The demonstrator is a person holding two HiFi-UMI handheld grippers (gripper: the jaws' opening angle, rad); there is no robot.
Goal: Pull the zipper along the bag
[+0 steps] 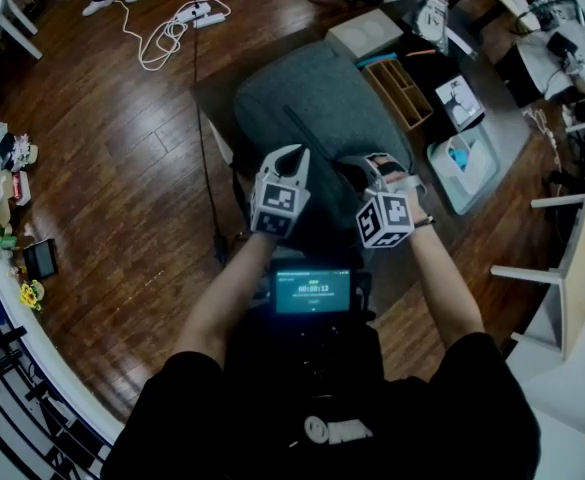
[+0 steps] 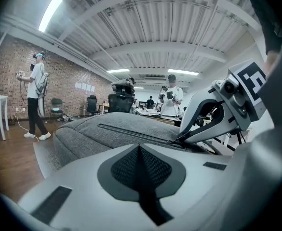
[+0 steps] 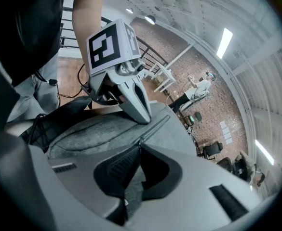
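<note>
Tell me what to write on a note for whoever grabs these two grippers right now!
Left gripper: shut, nothing showing in it, its tip resting on the grey bag beside the zipper, probably to steady it.
Right gripper: shut on the zipper pull.
The bag lies on the floor in front of the person.
Done: the pull is gripped.
Left: draw it along the track ahead. How much is already zipped cannot be told.

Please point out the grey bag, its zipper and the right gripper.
grey bag (image 1: 312,98): head view, its top panel.
zipper (image 2: 137,133): left gripper view, middle of the track.
right gripper (image 2: 175,139): left gripper view, its meeting tips.
</note>
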